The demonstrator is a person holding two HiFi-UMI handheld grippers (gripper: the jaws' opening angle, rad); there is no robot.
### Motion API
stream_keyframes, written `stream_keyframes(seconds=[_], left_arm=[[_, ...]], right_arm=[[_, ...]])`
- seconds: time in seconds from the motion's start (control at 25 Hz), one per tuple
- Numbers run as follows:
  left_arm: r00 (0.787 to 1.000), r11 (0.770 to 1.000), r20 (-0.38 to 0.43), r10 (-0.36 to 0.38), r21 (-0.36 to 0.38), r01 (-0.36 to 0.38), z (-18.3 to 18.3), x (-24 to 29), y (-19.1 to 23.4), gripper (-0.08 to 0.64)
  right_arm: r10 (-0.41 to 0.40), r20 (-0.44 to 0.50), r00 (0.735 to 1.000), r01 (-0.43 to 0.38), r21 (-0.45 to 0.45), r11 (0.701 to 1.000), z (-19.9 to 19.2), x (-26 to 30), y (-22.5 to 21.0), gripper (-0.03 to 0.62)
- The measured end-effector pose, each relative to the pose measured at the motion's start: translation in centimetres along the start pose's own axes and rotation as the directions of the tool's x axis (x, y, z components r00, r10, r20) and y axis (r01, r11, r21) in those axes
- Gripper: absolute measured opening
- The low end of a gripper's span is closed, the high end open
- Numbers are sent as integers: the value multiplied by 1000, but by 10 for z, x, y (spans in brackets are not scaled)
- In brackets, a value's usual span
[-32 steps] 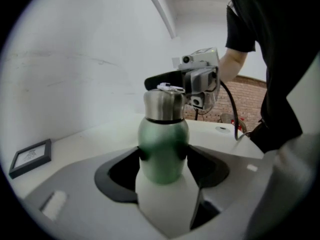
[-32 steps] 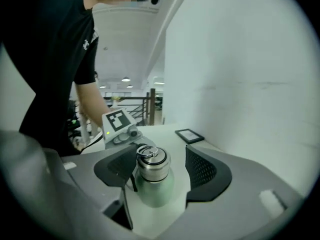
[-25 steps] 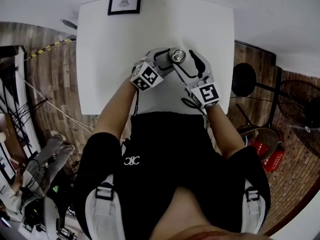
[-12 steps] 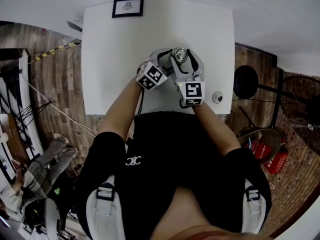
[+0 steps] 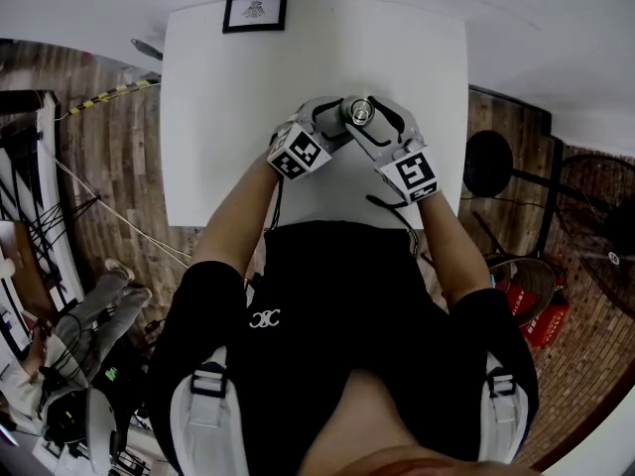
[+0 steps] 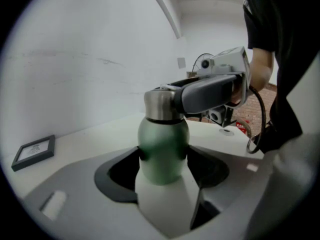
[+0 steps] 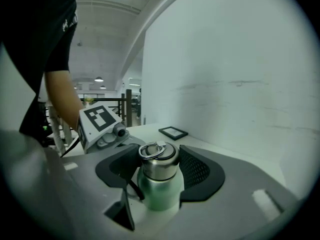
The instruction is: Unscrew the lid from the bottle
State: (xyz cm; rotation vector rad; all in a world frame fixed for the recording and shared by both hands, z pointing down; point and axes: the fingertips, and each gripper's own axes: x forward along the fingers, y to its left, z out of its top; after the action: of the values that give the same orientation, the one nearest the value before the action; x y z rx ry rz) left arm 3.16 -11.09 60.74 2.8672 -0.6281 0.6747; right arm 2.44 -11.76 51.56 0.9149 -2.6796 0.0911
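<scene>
A green bottle (image 5: 357, 113) with a steel lid stands upright on the white table (image 5: 238, 117). My left gripper (image 5: 332, 119) comes in from the left and is shut on the green body (image 6: 162, 149), both pads pressing its sides (image 6: 162, 156). My right gripper (image 5: 375, 125) reaches in from the right. Its jaws have just been closing and now sit against the steel lid (image 7: 159, 161), which has a ring on top (image 7: 160, 169). In the left gripper view one right finger (image 6: 210, 91) lies across the lid (image 6: 159, 105).
A small black-framed picture (image 5: 255, 11) lies at the table's far edge. The table's right edge is close to my right hand, with a black stool (image 5: 483, 159) on the floor beyond it. A small round object (image 6: 227, 130) sits on the table behind the right gripper.
The right gripper rolled inward around the lid half a second ago, then swung back out to the right. The left gripper and bottle kept still.
</scene>
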Motion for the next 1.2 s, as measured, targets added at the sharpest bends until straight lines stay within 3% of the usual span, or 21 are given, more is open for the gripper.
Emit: stream_keyframes(seconds=[0.16, 0.36, 0.68, 0.84, 0.92, 1.0, 1.12, 1.2], left_arm=[[1000, 1000, -2, -5, 6, 5, 1, 1, -1, 354], [1000, 1000, 1, -12, 1, 12, 0, 2, -1, 354], [1000, 1000, 8, -25, 7, 25, 2, -1, -1, 354], [1000, 1000, 9, -25, 10, 25, 1, 0, -1, 354], [1000, 1000, 8, -27, 11, 27, 1, 0, -2, 354], [1000, 999, 5, -30, 21, 30, 0, -1, -2, 354], [1000, 999, 6, -29, 21, 29, 0, -1, -1, 354], [1000, 1000, 5, -25, 18, 25, -2, 0, 0, 354]], right_arm=[[233, -46, 971, -236, -84, 968, -1, -1, 3, 258], [448, -144, 882, -467, -159, 870, -2, -1, 6, 258], [634, -289, 717, -694, -217, 686, -3, -2, 11, 259], [662, -341, 668, -743, -244, 624, -7, -3, 12, 259], [650, -350, 675, -736, -255, 627, -10, -3, 13, 259], [619, -332, 712, -699, -256, 667, -8, -2, 15, 261], [532, -241, 812, -578, -197, 792, 0, -4, 12, 261], [430, -143, 891, -447, -123, 886, 7, -6, 5, 261]])
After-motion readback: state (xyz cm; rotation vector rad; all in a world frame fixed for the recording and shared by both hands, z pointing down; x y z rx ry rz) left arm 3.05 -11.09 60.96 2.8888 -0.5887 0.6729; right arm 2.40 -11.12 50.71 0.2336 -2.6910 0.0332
